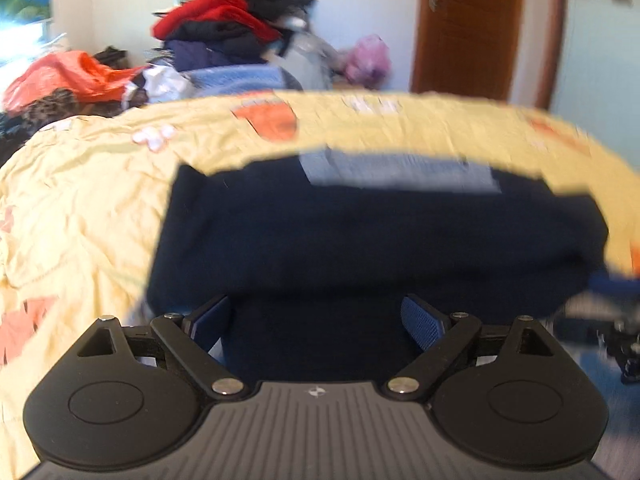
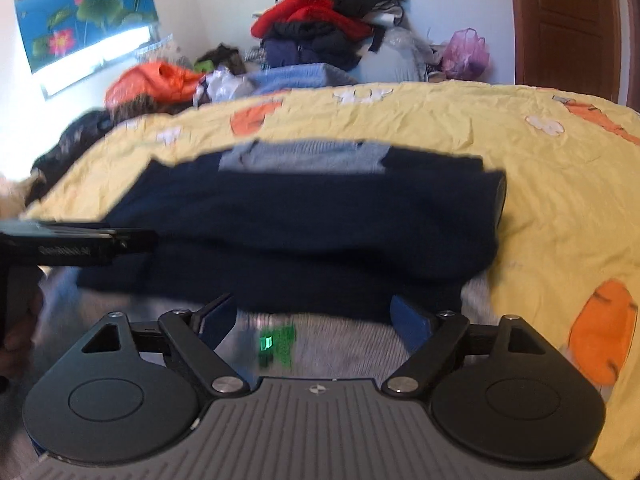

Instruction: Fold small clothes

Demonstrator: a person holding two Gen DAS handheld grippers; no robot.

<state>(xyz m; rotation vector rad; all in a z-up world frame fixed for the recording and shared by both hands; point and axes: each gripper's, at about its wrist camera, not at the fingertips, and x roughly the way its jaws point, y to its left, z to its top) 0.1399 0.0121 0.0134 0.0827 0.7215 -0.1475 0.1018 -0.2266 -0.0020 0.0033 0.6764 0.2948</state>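
Left wrist view shows my left tongs (image 1: 318, 320) wide open with nothing between the blue pads (image 1: 424, 320), right at the near edge of the dark blue sweater (image 1: 360, 232), which lies folded on the yellow bedspread (image 1: 80, 200) with its light blue patch (image 1: 400, 174) at the far side. My right tongs (image 2: 316, 316) are wide open too and hold nothing, just at the near edge of the same sweater, and my left tongs poke in from the left beside it. A big pile of clothes (image 2: 320, 28) sits behind the bed, near a brown door (image 2: 568, 20) and a flower picture (image 2: 84, 8), and it is all a bit blurry.
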